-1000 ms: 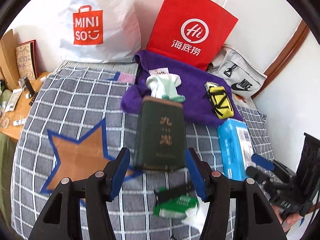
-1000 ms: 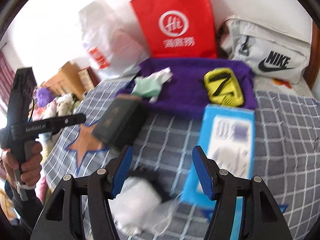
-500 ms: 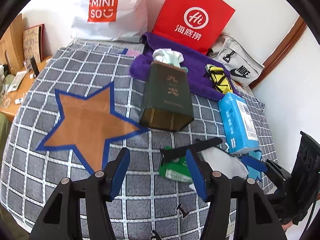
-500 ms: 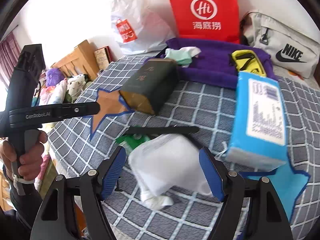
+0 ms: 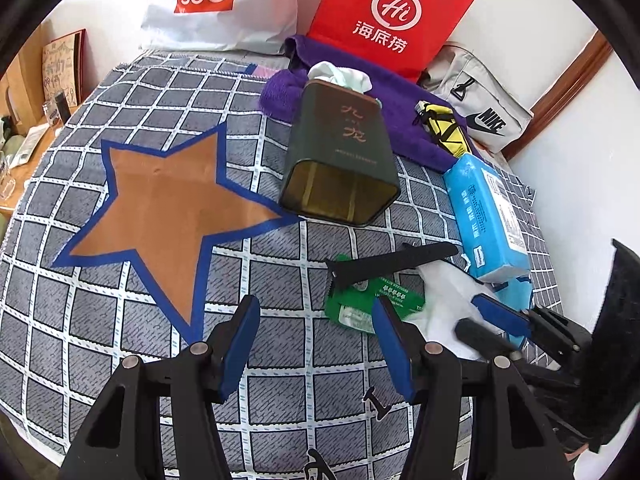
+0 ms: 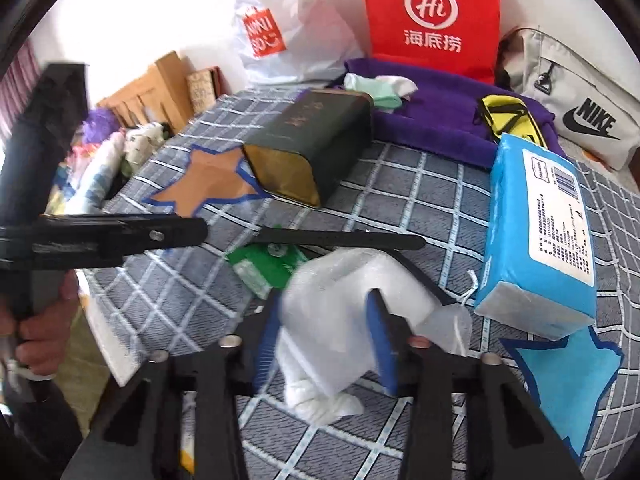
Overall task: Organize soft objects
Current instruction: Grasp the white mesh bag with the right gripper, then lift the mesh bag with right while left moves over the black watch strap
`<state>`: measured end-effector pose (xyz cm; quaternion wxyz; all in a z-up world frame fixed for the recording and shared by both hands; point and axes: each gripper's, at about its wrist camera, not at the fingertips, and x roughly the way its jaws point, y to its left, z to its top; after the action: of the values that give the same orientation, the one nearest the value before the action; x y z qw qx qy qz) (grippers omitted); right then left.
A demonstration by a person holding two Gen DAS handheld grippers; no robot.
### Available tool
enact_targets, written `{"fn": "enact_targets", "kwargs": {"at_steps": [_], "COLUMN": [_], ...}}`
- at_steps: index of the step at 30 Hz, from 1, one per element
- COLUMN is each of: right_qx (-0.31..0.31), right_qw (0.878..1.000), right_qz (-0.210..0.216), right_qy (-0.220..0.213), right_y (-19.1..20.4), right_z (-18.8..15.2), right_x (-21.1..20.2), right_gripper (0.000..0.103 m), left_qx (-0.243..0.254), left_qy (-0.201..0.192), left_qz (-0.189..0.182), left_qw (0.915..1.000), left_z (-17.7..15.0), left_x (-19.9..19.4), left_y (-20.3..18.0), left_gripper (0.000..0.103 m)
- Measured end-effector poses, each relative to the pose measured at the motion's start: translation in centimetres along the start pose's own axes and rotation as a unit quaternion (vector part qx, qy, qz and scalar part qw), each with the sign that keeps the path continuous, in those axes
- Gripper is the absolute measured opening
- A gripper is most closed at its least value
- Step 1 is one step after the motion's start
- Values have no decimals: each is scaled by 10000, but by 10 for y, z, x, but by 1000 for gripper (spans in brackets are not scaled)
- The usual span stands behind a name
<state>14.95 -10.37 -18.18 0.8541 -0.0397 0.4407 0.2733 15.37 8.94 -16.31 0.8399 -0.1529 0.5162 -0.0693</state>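
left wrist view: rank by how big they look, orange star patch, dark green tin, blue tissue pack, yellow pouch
1. orange star patch
2. dark green tin
3. blue tissue pack, roughly a match for the tin, so unsure
4. yellow pouch, farther off, so possibly understated

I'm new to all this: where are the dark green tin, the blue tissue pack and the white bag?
dark green tin (image 5: 344, 136), left wrist view, lettered top face.
blue tissue pack (image 6: 556, 216), right wrist view, white label.
white bag (image 6: 340, 300), right wrist view, bulging middle.

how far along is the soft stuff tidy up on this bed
Early. Nothing shows as put away yet. In hand: the right tongs have just been closing on the white plastic-wrapped bundle. The left tongs hang open over the bedspread. Left: the open green tin is empty, and the blue tissue pack and mint socks lie loose.
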Motion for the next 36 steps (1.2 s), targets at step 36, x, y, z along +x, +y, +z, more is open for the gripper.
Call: {"fn": "enact_targets", "kwargs": {"at_steps": [36], "right_qx": [1320], "right_qw": [9881], "right_qz": [-730], "right_qy": [309], "right_y": [-125], "right_z": [-73], "right_x": [-44], "right_gripper": [10], "left_qx": [304], "left_qy": [386], "left_qz": [208], "left_qw": [9986], "left_z": [3], "left_x": [41], "left_y": [-43], "left_gripper": [56]}}
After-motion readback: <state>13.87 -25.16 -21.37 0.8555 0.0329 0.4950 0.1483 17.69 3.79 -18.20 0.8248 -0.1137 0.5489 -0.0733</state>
